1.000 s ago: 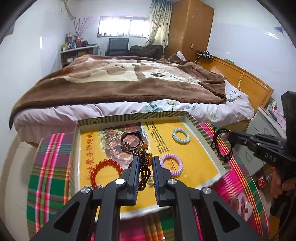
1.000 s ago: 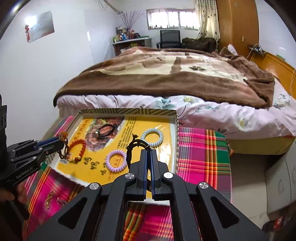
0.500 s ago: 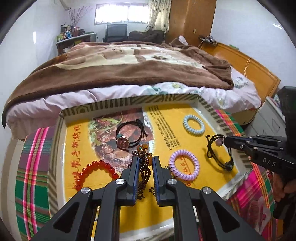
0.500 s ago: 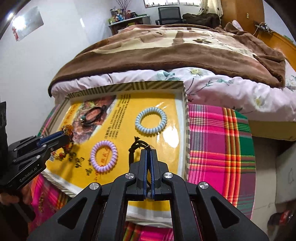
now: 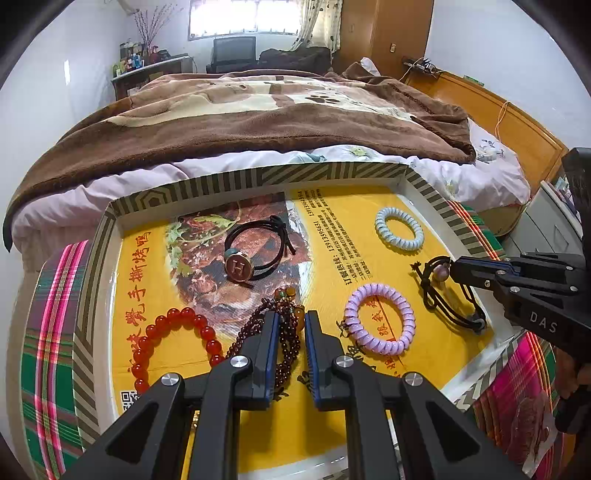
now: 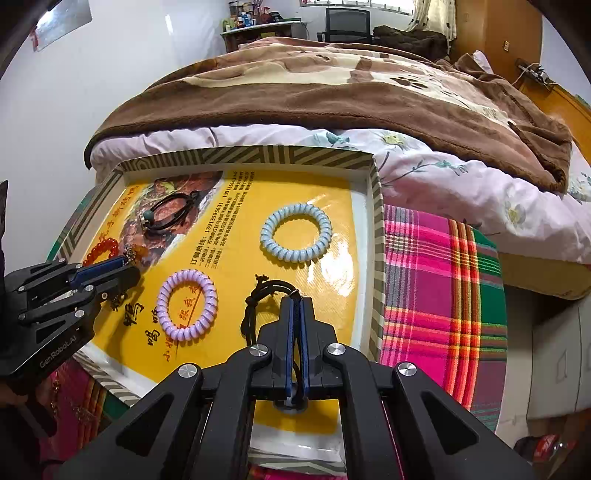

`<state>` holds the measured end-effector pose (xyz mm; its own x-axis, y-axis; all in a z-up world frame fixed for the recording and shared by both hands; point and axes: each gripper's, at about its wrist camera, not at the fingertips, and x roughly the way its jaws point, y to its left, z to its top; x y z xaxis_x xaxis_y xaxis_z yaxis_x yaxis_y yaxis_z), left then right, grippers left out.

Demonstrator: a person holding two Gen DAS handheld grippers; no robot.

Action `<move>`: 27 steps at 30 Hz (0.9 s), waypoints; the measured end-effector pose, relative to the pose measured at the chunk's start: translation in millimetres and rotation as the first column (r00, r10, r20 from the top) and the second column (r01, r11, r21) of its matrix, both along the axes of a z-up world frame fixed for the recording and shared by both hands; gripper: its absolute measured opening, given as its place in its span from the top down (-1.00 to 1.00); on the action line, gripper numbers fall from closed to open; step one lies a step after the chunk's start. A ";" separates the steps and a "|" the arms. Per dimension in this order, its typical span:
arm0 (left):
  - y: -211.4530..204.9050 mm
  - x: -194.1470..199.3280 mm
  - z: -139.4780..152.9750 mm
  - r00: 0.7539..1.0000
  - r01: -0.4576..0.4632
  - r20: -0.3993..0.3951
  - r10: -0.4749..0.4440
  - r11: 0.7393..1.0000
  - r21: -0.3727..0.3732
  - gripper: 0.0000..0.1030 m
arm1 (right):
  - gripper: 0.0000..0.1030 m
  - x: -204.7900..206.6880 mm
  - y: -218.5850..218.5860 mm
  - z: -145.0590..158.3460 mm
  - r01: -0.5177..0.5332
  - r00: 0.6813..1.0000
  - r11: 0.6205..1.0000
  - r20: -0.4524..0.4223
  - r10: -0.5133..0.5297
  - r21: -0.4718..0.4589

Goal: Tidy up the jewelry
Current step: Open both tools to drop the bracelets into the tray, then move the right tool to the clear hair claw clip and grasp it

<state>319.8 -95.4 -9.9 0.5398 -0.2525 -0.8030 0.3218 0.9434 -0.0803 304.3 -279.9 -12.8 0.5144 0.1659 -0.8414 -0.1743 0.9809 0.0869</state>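
Jewelry mostly in tray (image 5: 258, 173): 4 pcs laid flat. L gripper (image 5: 289, 332) clamped on dark bead bracelet (image 5: 288, 339), R gripper (image 6: 295, 317) pinching black cord bracelet (image 6: 255, 306); both touching down, release left.

Bright window (image 5: 240, 16) daylight; glare on tray (image 6: 332, 266); fisheye-warped edges.

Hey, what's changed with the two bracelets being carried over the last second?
Both came down into the tray. The left hand-held gripper lowered the dark beaded bracelet beside the red bead bracelet, and its jaws now look slightly parted. The right hand-held gripper carried the black cord bracelet in from over the tray's right edge, still clamped. Both coil hair ties and the black cord bracelet with the round charm stayed put.
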 end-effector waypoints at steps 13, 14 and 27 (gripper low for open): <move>-2.8 -2.3 -0.2 1.000 -0.007 -0.015 0.007 1.000 0.019 0.19 | 0.60 -2.4 4.4 1.4 0.010 1.000 0.999 0.019 -0.009 -0.054; -1.9 -2.9 1.2 1.000 -0.013 -0.012 0.013 1.000 0.015 0.05 | 0.53 -3.6 5.9 2.8 0.006 1.000 0.998 0.023 -0.005 -0.057; 9.0 -47.0 41.0 0.998 -0.015 0.062 0.015 1.000 -0.004 -0.18 | 0.26 -49.6 5.4 41.6 0.003 0.992 1.000 0.126 -0.001 -0.010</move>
<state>272.8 -86.4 31.1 0.5924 -0.2469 -0.7669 0.3122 0.9479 -0.0640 254.8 -274.5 28.8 0.6163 0.1567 -0.7717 -0.1812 0.9819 0.0547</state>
